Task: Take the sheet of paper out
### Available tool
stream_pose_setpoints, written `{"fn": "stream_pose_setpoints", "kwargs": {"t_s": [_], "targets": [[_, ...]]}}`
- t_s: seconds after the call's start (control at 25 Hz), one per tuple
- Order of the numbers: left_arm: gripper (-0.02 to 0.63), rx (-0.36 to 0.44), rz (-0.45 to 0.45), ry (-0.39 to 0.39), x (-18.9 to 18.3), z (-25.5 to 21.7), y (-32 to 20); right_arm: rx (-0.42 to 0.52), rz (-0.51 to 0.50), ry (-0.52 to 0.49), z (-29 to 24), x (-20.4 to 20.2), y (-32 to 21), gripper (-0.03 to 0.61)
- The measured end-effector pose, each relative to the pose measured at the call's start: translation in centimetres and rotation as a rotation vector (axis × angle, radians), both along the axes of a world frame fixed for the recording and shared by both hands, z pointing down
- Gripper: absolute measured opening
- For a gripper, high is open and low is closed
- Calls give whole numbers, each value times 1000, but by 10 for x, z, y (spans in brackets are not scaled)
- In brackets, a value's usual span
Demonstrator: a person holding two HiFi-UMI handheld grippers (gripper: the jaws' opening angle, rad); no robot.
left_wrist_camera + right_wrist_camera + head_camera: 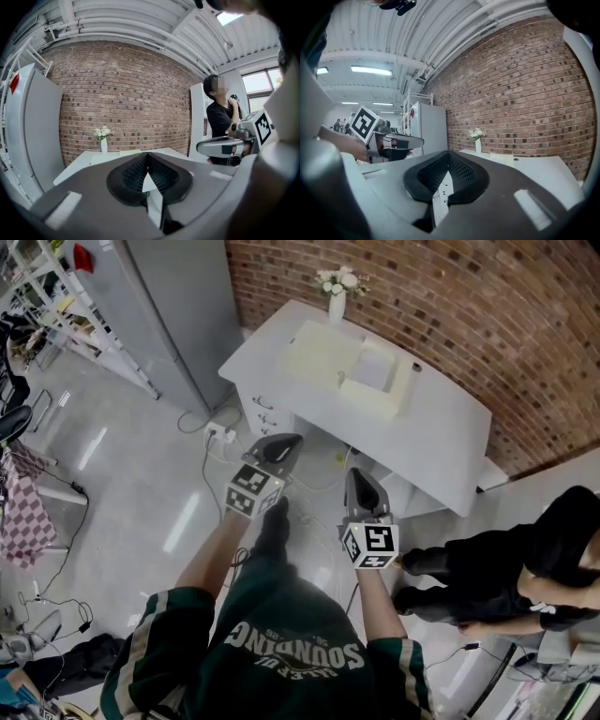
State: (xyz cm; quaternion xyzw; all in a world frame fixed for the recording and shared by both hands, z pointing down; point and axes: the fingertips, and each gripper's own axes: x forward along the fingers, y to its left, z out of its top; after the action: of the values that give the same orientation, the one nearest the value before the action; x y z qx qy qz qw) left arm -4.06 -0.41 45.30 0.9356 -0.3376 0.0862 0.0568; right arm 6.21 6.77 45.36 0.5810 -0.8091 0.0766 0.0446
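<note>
A white desk stands against the brick wall some way ahead of me. On it sits a cream, box-like device with a pale sheet of paper lying on its top. Both grippers hang over the floor, short of the desk and pointing at it. My left gripper is shut with nothing between its jaws. My right gripper is also shut and holds nothing. Each gripper shows in the other's view, the right one and the left one.
A vase of white flowers stands at the desk's far corner. A tall grey cabinet is to the left of the desk. A power strip and cables lie on the floor. A person in black is at my right.
</note>
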Motion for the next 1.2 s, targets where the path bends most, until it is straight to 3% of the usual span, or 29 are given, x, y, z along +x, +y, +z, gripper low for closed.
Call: {"fn": "stream_pose_setpoints", "kwargs": {"t_s": [0.48,0.88,1.2], "targets": [[11,-9,117,13,41,15,-140,-29,105,21,9,21,-136,-2],[11,-14,261,4,66,14,-273,-32,258,22,1,39,-271,-2],[11,-27,324,10,79,25,-333,-50,350,8,9,52,-321,-2]]}}
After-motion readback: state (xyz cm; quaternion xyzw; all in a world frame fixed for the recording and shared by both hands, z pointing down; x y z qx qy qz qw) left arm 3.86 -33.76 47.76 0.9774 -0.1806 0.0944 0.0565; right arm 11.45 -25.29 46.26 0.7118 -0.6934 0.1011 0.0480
